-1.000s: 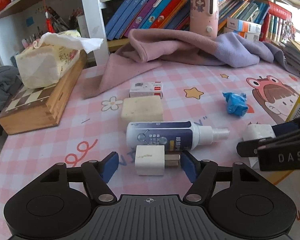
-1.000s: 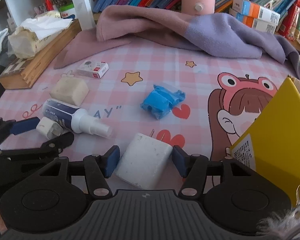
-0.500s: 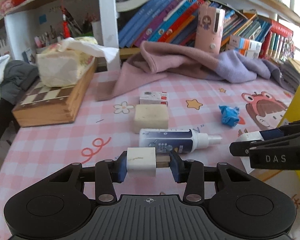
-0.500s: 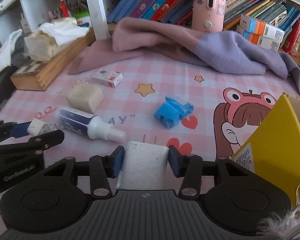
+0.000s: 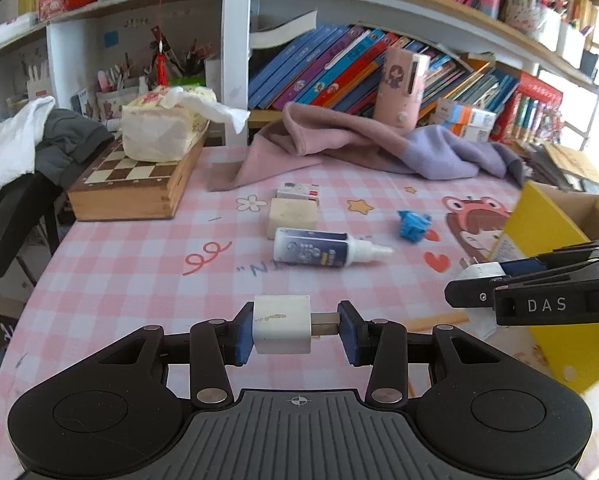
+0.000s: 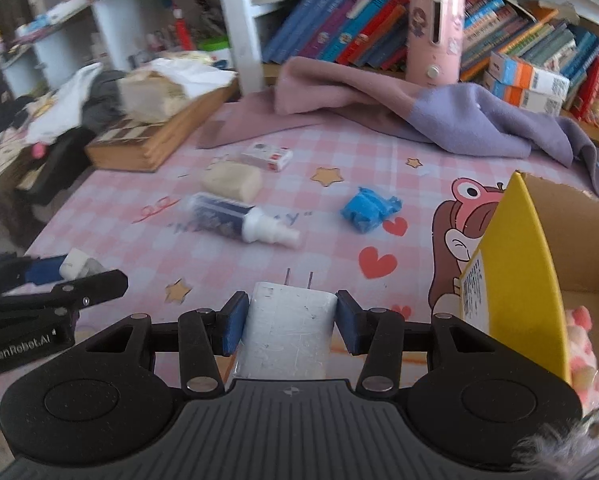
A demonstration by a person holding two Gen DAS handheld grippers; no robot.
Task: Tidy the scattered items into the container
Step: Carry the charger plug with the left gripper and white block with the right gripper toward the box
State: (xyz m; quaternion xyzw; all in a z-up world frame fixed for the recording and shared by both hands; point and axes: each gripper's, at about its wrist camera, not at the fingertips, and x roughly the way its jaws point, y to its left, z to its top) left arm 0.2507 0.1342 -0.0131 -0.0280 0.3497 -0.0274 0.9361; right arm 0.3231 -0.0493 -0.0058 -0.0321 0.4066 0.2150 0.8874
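Note:
My left gripper is shut on a small white plug adapter, held above the pink checked table. My right gripper is shut on a larger white charger, prongs pointing forward, also lifted. The yellow cardboard box stands at the right; it also shows in the left wrist view. On the table lie a spray bottle, a beige block, a small red-and-white box and a crumpled blue wrapper.
A wooden chess box with a tissue pack on it sits at the back left. A pink and purple cloth lies along the back. A bookshelf stands behind. Something pink and fluffy lies inside the box.
Both grippers closed on their chargers and lifted them off the table, pulling back and up. The other items stayed put.

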